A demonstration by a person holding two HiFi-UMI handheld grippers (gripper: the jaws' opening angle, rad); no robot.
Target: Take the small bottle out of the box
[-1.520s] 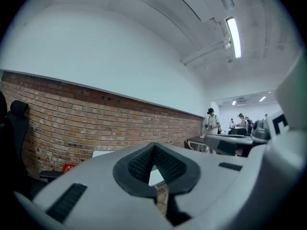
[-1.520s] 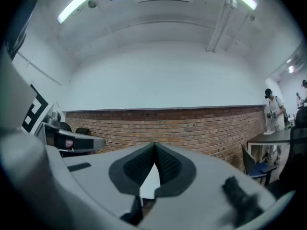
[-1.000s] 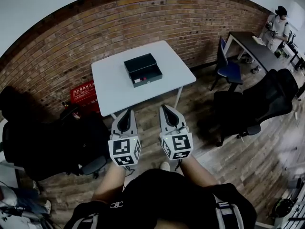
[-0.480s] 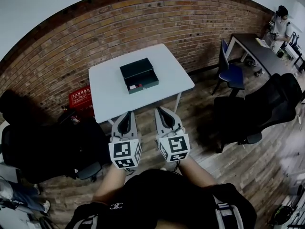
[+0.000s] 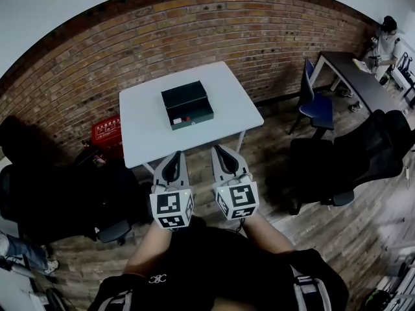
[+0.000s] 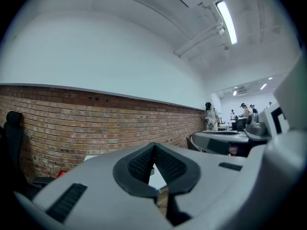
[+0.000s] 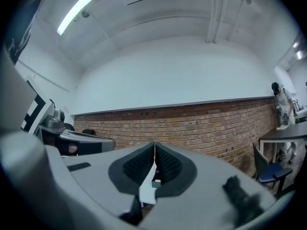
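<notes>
A dark green box (image 5: 187, 104) lies open on the white table (image 5: 224, 89) ahead of me. Something small with a red part, probably the small bottle (image 5: 184, 118), lies inside near its front wall. My left gripper (image 5: 172, 155) and my right gripper (image 5: 220, 149) hover side by side over the floor, short of the table's near edge. Both are shut, tips together, with nothing between them. In the right gripper view a sliver of the table and box (image 7: 156, 181) shows below the shut tips (image 7: 154, 147).
A brick wall (image 5: 194, 31) runs behind the table. Black office chairs stand at the left (image 5: 58, 199) and the right (image 5: 350, 154), a blue chair (image 5: 321, 102) by a dark desk (image 5: 356, 76) where a person sits. A red crate (image 5: 107, 131) is left of the table.
The table and box have shifted slightly left and up in the head view as the view moved. Both grippers stay shut in about the same place.
</notes>
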